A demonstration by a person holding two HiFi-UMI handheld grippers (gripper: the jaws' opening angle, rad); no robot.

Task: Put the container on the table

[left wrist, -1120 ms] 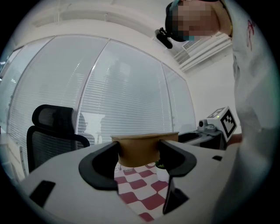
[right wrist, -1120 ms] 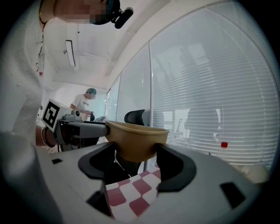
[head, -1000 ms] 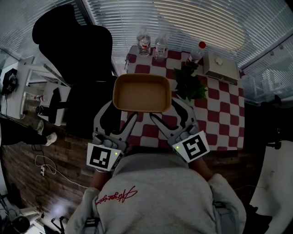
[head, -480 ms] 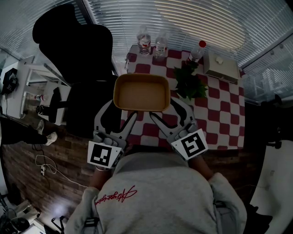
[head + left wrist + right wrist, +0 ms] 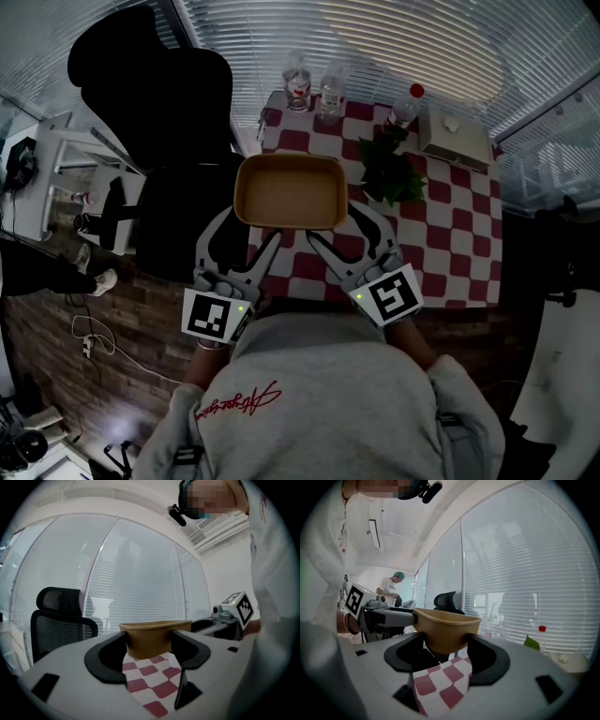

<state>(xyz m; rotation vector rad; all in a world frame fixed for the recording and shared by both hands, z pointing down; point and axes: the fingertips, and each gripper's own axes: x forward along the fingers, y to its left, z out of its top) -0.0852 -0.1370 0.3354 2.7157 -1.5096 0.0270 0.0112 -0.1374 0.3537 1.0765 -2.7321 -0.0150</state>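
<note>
Both claws grip the container (image 5: 291, 190). The left claw (image 5: 149, 649) has its jaws closed on the near left corner, and the right claw (image 5: 447, 651) has its jaws closed on the near right corner. The container is a tan tub with rounded corners, and it is empty. It sits level over the left edge of the table (image 5: 450, 239), which has a red-and-white check cloth. Whether its base touches the cloth cannot be told.

Just right of the container stands a green plant (image 5: 389, 173). Behind the container, at the table's far edge, are two clear bottles (image 5: 296, 89); what they hold cannot be made out. Further right of these is a red-capped bottle (image 5: 403, 108), and past the plant lies a pale box (image 5: 453, 136).

Left of the container is a black chair (image 5: 159, 89). Nearer than the container is a dark wood floor (image 5: 131, 314). White blinds (image 5: 422, 37) cover the windows behind it all.
</note>
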